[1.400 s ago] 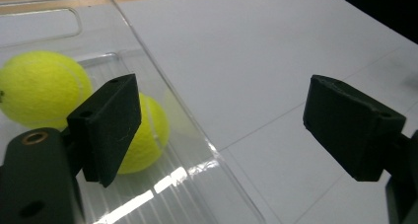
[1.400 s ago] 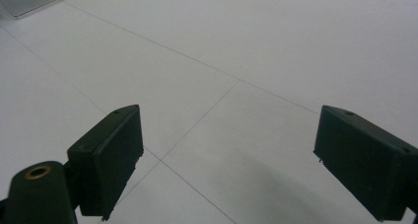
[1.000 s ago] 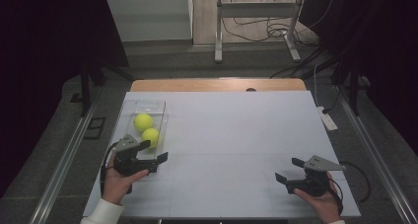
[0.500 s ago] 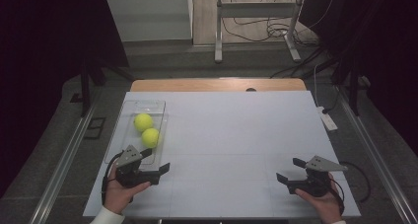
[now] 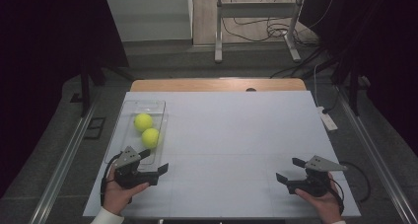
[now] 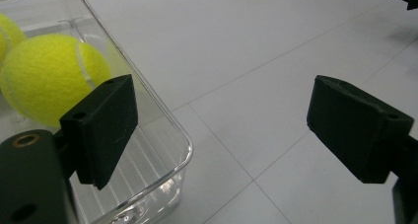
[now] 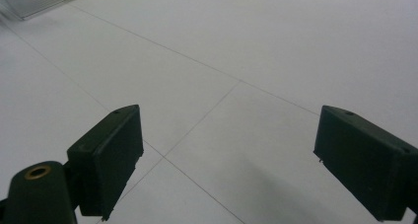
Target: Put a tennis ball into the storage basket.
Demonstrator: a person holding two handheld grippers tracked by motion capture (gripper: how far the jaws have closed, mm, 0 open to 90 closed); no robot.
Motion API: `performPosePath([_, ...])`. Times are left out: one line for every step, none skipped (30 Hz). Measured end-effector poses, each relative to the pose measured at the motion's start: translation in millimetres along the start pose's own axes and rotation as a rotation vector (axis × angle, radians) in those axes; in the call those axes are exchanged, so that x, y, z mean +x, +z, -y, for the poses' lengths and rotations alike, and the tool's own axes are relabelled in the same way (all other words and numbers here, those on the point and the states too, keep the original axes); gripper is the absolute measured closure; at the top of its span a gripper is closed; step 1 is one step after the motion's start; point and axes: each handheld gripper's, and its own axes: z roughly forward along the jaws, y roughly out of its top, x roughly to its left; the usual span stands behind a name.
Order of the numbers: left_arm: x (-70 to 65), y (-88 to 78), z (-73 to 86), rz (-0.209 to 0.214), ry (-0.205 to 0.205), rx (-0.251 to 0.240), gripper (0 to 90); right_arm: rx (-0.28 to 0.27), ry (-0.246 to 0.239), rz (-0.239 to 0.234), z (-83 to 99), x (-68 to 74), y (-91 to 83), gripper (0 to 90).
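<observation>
Loads of bare white bench (image 5: pixel 231 135) between the two hands. The clear plastic bin (image 5: pixel 127 135) sits along the left edge with two tennis balls (image 5: pixel 150 137) inside. Left hand-held gripper (image 5: pixel 153 161), jaws wide and empty, hovers at the bin's near corner, nearer ball just beyond. Right hand-held gripper (image 5: pixel 288 169) is wide too, holding nothing.

The two tennis balls (image 6: pixel 47 76) had a fuzzy, felt-like yellow nap. The bin (image 6: pixel 162 135) holding them was clear glossy plastic with a ribbed floor. The tabletop (image 5: pixel 236 135) looked smooth, matt and white. The left tongs (image 6: pixel 217 135) carried matt black, rubbery pads (image 6: pixel 106 125).
</observation>
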Motion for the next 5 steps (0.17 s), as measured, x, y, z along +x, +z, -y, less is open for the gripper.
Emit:
performPosePath([0.0,-0.1,0.0,0.001,0.000,-0.001,13.1,0.000,0.001,-0.001,0.1,-0.1,0.1,11.5])
performPosePath([0.1,-0.1,0.0,0.001,-0.001,0.000,13.1,0.000,0.001,-0.002,0.1,-0.2,0.3,11.5])
performPosePath([0.0,-0.1,0.0,0.001,0.000,0.000,13.1,-0.001,0.002,-0.004,0.0,-0.4,0.3,11.5])
performPosePath([-0.2,0.1,0.1,0.001,0.001,0.002,13.0,-0.002,0.003,-0.006,-0.2,-0.8,0.3,11.5])
performPosePath([-0.3,0.3,0.1,-0.001,0.003,0.003,13.0,-0.005,0.006,-0.008,-0.4,-1.1,0.3,11.5])
